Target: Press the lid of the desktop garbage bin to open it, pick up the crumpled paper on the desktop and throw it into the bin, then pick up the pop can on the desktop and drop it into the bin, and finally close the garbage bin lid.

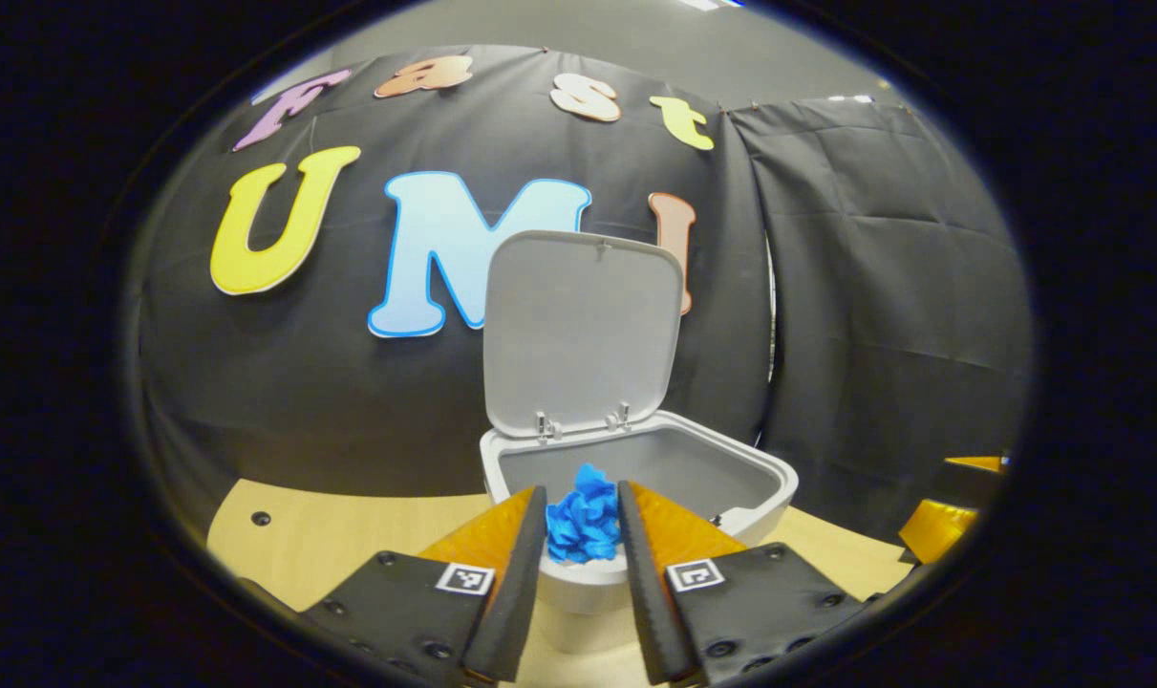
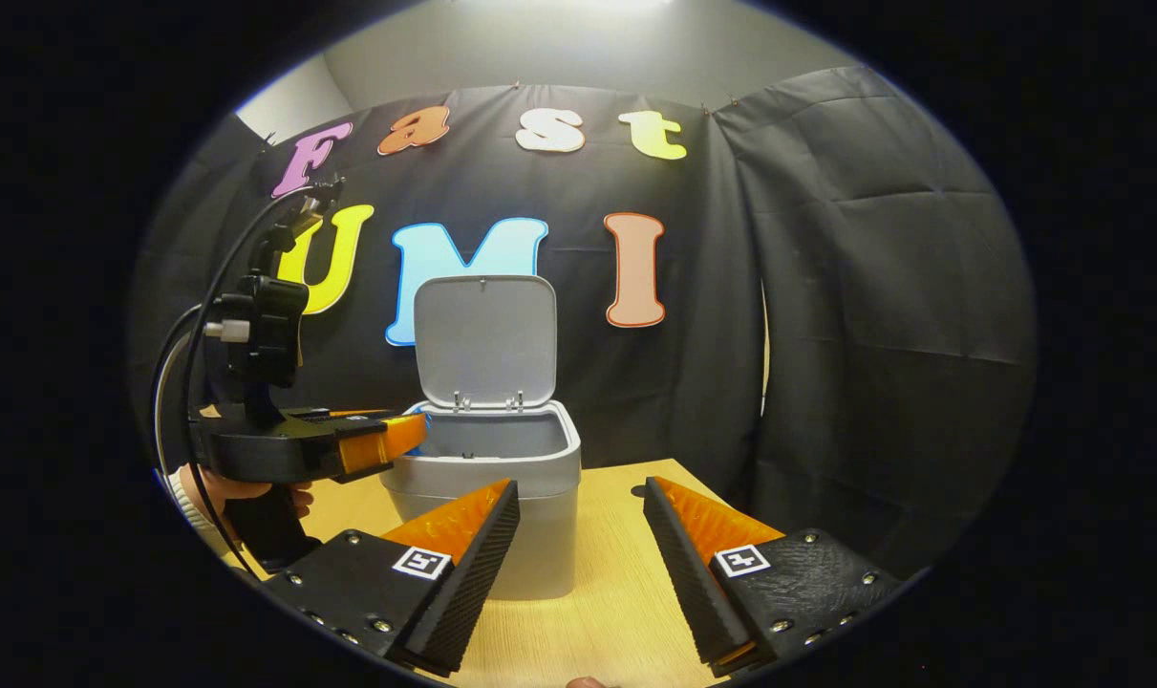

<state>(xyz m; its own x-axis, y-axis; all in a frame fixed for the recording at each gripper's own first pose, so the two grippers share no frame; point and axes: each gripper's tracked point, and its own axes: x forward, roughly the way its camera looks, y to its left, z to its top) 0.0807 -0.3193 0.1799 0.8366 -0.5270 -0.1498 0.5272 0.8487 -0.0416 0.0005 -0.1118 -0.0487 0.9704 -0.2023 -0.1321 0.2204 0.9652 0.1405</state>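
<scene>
The grey desktop bin (image 1: 760, 487) stands on the wooden table with its lid (image 1: 583, 330) raised upright. My left gripper (image 1: 583, 506) is shut on the blue crumpled paper (image 1: 585, 516), held just above the bin's near rim. In the right gripper view the bin (image 2: 487, 497) sits ahead, its lid (image 2: 485, 339) up, and the left gripper (image 2: 387, 444) reaches over its left rim, held by a hand (image 2: 229, 492). A sliver of blue shows at its tip. My right gripper (image 2: 581, 516) stands open and holds nothing, in front of the bin and to its right.
The wooden table (image 2: 607, 592) runs out to the right of the bin as far as the black cloth wall. A cable (image 2: 191, 382) loops from the left gripper's handle. At the right edge of the left gripper view part of the other gripper (image 1: 941, 526) shows.
</scene>
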